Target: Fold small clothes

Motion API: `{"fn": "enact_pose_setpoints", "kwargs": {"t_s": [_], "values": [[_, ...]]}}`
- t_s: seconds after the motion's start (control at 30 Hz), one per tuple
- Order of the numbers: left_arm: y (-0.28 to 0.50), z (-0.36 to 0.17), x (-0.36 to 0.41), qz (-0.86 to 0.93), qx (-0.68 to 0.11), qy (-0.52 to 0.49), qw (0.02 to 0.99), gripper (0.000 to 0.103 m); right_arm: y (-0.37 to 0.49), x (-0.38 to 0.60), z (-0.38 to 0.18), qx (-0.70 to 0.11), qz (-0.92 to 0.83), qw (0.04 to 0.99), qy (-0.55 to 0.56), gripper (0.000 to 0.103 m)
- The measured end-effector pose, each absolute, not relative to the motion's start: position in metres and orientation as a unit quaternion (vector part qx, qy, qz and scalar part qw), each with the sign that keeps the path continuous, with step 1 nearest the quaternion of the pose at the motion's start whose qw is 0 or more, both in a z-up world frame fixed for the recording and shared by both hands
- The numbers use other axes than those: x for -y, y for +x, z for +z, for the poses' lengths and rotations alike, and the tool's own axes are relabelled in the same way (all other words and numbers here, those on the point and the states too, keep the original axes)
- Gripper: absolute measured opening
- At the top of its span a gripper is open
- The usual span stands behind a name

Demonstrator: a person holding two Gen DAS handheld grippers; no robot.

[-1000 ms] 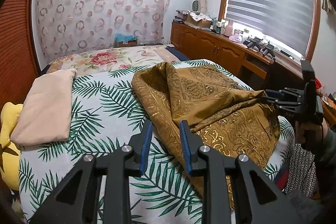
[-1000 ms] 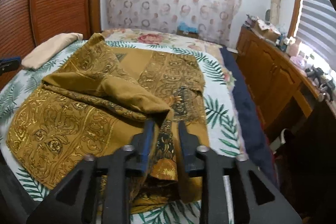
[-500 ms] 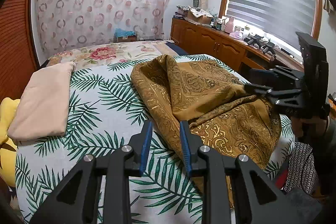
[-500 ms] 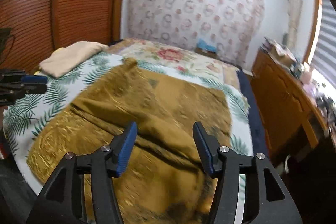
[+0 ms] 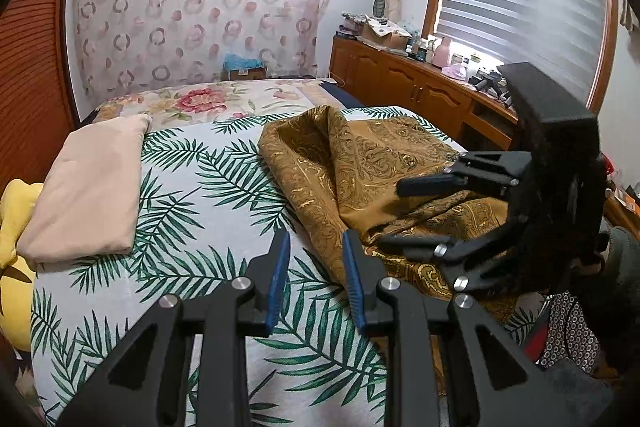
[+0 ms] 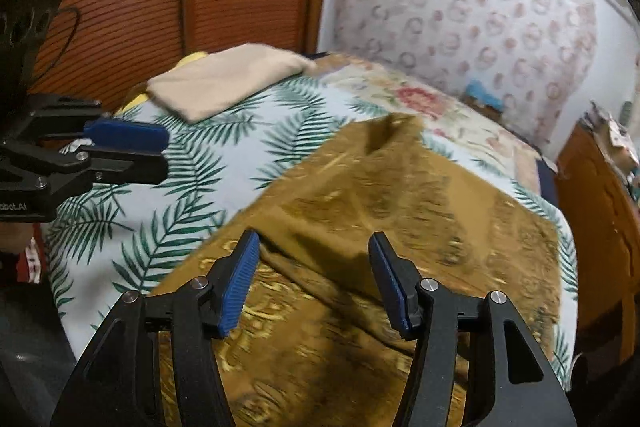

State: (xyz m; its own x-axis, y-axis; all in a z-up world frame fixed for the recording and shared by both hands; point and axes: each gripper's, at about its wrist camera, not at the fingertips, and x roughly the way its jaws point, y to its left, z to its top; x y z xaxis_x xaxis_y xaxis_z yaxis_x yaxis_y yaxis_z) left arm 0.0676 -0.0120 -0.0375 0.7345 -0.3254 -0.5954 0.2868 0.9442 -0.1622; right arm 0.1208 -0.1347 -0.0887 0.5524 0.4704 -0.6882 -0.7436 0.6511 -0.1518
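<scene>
The gold cloth (image 5: 360, 163) lies rumpled on the bed (image 5: 192, 187), right of the folded beige garment (image 5: 92, 187). The right gripper (image 6: 314, 281), just opened wide and empty, should pinch one clean edge; the left gripper (image 5: 314, 263) waits, narrow and empty.

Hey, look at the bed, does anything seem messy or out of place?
Yes. The gold patterned cloth lies bunched on the right of the palm-leaf bedspread, one layer humped up, another lapped crookedly over it, not flat. The beige garment on the left, by contrast, is neatly folded. Nothing looks spilled or damaged.
</scene>
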Motion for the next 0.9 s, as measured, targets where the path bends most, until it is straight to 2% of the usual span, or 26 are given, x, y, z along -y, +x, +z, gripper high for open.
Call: {"fn": "enact_pose_setpoints", "kwargs": {"t_s": [0.07, 0.33, 0.4, 0.43, 0.47, 0.5, 0.53, 0.9], "values": [[0.067, -0.038, 0.012, -0.165, -0.326, -0.029, 0.930, 0.025, 0.121, 0.128, -0.093, -0.321, 0.364, 0.845, -0.225, 0.064], [0.068, -0.041, 0.019, -0.171, -0.332, -0.024, 0.927, 0.025, 0.142, 0.127, -0.105, -0.345, 0.342, 0.842, -0.234, 0.063], [0.068, -0.042, 0.020, -0.173, -0.333, -0.022, 0.927, 0.025, 0.147, 0.132, -0.103, -0.348, 0.345, 0.843, -0.223, 0.051], [0.068, -0.042, 0.020, -0.173, -0.333, -0.021, 0.926, 0.025, 0.150, 0.134, -0.101, -0.352, 0.354, 0.839, -0.215, 0.025], [0.068, -0.043, 0.021, -0.174, -0.334, -0.021, 0.926, 0.025, 0.152, 0.137, -0.098, -0.352, 0.356, 0.839, -0.211, 0.010], [0.068, -0.043, 0.021, -0.174, -0.334, -0.021, 0.926, 0.025, 0.154, 0.142, -0.093, -0.346, 0.352, 0.845, -0.207, 0.010], [0.068, -0.043, 0.022, -0.175, -0.335, -0.020, 0.926, 0.025, 0.155, 0.145, -0.088, -0.342, 0.353, 0.847, -0.204, 0.006], [0.070, -0.049, 0.031, -0.186, -0.342, -0.015, 0.921, 0.025, 0.222, 0.208, -0.017, -0.285, 0.232, 0.911, -0.188, 0.003]]}}
